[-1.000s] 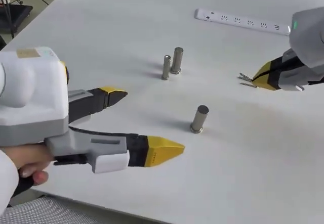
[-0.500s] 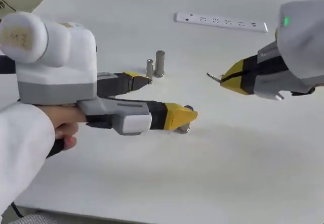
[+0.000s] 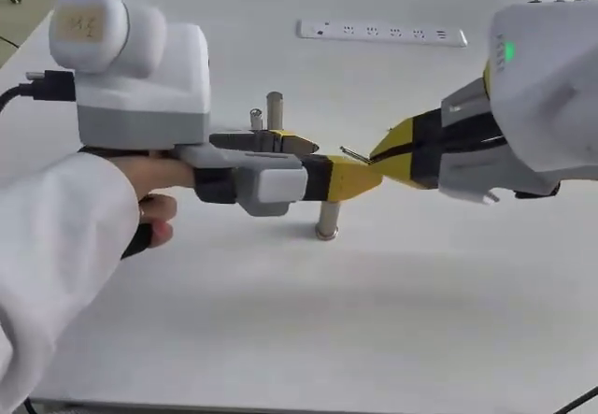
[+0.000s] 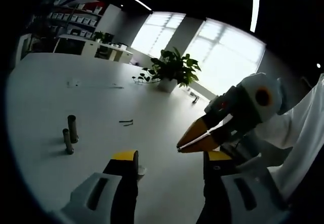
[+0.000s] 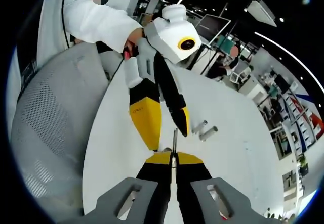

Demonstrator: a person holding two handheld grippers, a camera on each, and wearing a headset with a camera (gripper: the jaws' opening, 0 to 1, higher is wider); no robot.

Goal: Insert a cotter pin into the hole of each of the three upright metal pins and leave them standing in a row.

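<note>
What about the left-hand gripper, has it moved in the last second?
Yes: the left gripper has come rightward to the near metal pin, from well left of it.

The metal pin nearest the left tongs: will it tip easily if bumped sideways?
Probably: the metal pin is tall and narrow on a small flared foot, so a push near its top could topple it. It looks like solid metal, so likely stiff and heavy for its size. Fallen, its round body may roll on the table.
</note>
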